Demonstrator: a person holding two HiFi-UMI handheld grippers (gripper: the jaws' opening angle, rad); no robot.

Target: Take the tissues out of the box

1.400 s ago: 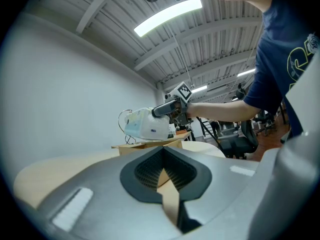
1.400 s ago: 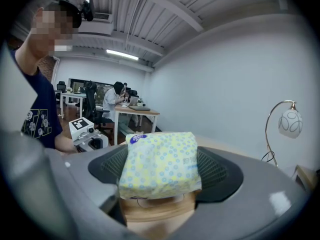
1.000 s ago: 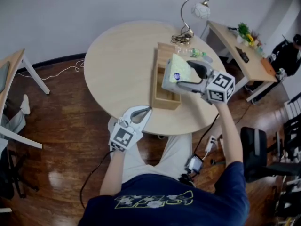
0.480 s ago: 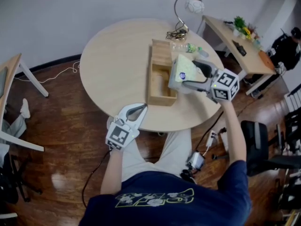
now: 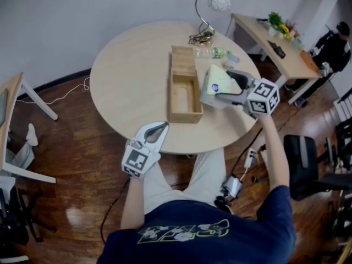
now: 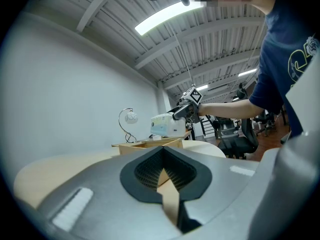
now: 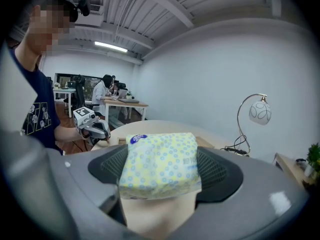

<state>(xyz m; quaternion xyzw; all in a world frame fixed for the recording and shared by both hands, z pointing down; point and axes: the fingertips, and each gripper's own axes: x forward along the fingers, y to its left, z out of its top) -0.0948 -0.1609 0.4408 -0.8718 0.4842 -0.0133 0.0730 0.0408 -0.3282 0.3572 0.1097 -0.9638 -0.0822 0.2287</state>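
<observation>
Head view steeply down over round table (image 5: pixel 132 76) — gripper views low at jaws, facing each other across it

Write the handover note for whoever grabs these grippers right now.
Left gripper: shut, empty, at the near edge of the table.
Right gripper: shut on the tissue pack, held above the table, right of the box.
Box: open-topped, on the table.
Done: pack is out of the box.
Left: probably set the pack on the table and let go; check the box, since its inside is hard to read.
</observation>
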